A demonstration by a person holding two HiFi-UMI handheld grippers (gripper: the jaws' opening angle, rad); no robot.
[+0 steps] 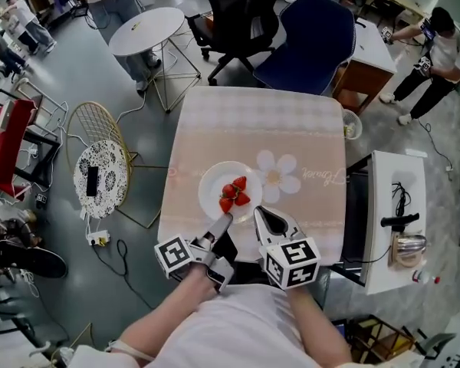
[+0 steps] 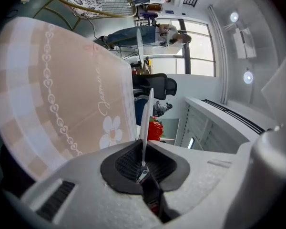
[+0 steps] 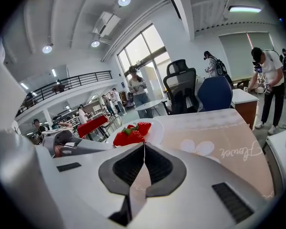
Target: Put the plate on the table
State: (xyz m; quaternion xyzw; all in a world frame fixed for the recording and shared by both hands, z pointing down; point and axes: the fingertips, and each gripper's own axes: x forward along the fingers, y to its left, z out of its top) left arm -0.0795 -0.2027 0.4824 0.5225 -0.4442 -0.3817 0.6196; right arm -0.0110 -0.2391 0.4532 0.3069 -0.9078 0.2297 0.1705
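Plate [image 1: 213,195], white and shallow, lies low over the near middle of the table [image 1: 291,121], which is covered by a pink cloth [image 1: 199,140]; I cannot tell whether it already rests there or hangs just above. A few strawberries [image 1: 234,192] sit loose on it. The left gripper [image 1: 225,221] has its jaws pinched narrow on the plate's near rim, the thin white edge caught between the black pads. The right gripper [image 1: 261,210] hangs just beside the plate, jaws pressed together on nothing. The plate looks stiff, smooth and breakable, and probably not heavy. Held by one side only, it could tip and let the berries roll, so it wants to be kept level and set down gently. The rim is the one good place to grip, and a second hold opposite would steady it. The cloth bears a printed daisy [image 1: 278,172] and beside it one cursive word [image 1: 331,176], perhaps "Flower"; I cannot read it surely. No brand shows.
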